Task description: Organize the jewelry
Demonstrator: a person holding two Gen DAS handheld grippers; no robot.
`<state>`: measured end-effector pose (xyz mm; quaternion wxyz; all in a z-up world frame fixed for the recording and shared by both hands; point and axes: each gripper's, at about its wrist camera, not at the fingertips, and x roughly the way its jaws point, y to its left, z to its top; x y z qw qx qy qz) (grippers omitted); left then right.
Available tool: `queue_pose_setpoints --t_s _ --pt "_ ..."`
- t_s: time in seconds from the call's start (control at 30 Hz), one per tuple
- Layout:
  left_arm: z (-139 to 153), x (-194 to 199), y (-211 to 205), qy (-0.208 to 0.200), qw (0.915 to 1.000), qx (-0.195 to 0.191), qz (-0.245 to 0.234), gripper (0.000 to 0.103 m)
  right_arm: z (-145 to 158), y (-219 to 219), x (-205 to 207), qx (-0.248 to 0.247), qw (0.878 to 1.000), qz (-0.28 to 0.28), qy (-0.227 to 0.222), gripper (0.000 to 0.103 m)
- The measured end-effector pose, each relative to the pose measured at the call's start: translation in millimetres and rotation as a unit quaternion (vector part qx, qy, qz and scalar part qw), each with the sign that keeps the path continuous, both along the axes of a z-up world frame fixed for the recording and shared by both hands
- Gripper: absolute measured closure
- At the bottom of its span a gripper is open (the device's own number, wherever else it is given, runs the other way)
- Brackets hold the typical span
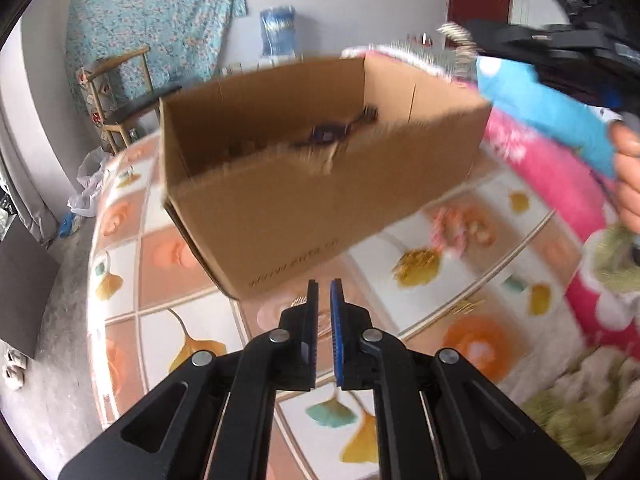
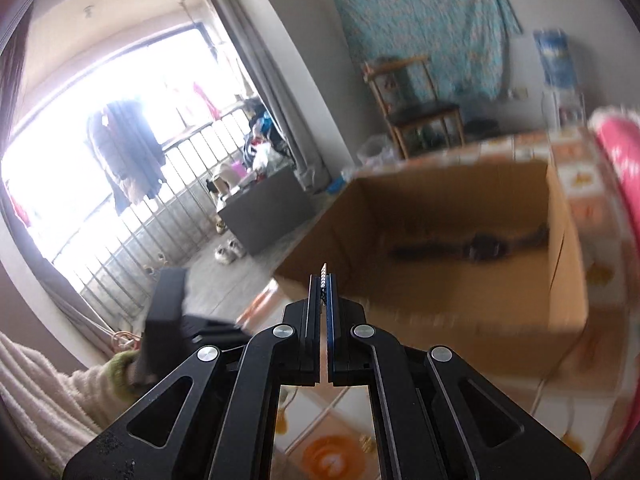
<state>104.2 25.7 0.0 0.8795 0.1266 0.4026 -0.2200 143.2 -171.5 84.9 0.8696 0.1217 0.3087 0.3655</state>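
Fingers of the left hand-held gripper [image 1: 324,286] stand almost together, a thin slit between the pads, nothing visible between them. It hangs over the tabletop [image 1: 168,256], which carries a patterned cloth of orange flowers and yellow and teal leaves.

Right hand-held gripper [image 2: 324,280]: jaws together, clamped on a thin beaded chain [image 2: 323,274] whose pale tip pokes up past the fingertips. What kind of jewelry it is cannot be told.

Just beyond the left fingertips, a cardboard box [image 1: 280,208] sits open on the tabletop. Print runs along its near lower edge, too blurred to read. Inside, on the floor of the box, lies a dark strap-like piece with a rounder middle [image 2: 480,248], possibly a watch or bracelet; blur hides the detail. In the right wrist view the box lies ahead of the right gripper and slightly to its right.

A small pink and white beaded piece [image 1: 456,228] lies on the cloth to the right of the box, apart from it.

Right edge of the left view: a hand [image 1: 628,176], with blue and pink fabric [image 1: 548,112] beside it.

Farther back: wooden chair [image 2: 416,108] against the wall, a teal floral sheet [image 1: 152,12] hung behind it. Bright window with railing and hanging clothes [image 2: 124,148] at far left in the right view.
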Motion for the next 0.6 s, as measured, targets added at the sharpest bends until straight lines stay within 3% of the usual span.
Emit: queue_pose_setpoints --t_s 0.27,0.4,0.6 --pt "-20.1 24.8 -4.5 -0.003 0.9995 -0.015 -0.026 0.097 -48.9 -3.0 -7.3 0.016 0.995 -0.022 0.096 0.103" --pt "-36.7 36.2 -2.9 0.033 0.9994 -0.011 -0.009 0.097 -56.0 -3.9 -9.7 0.020 0.993 -0.030 0.114 0.102" --pt "-33.8 28.7 2.8 0.050 0.9985 -0.021 0.003 0.097 -59.5 -7.6 -6.6 0.019 0.992 -0.036 0.122 0.102"
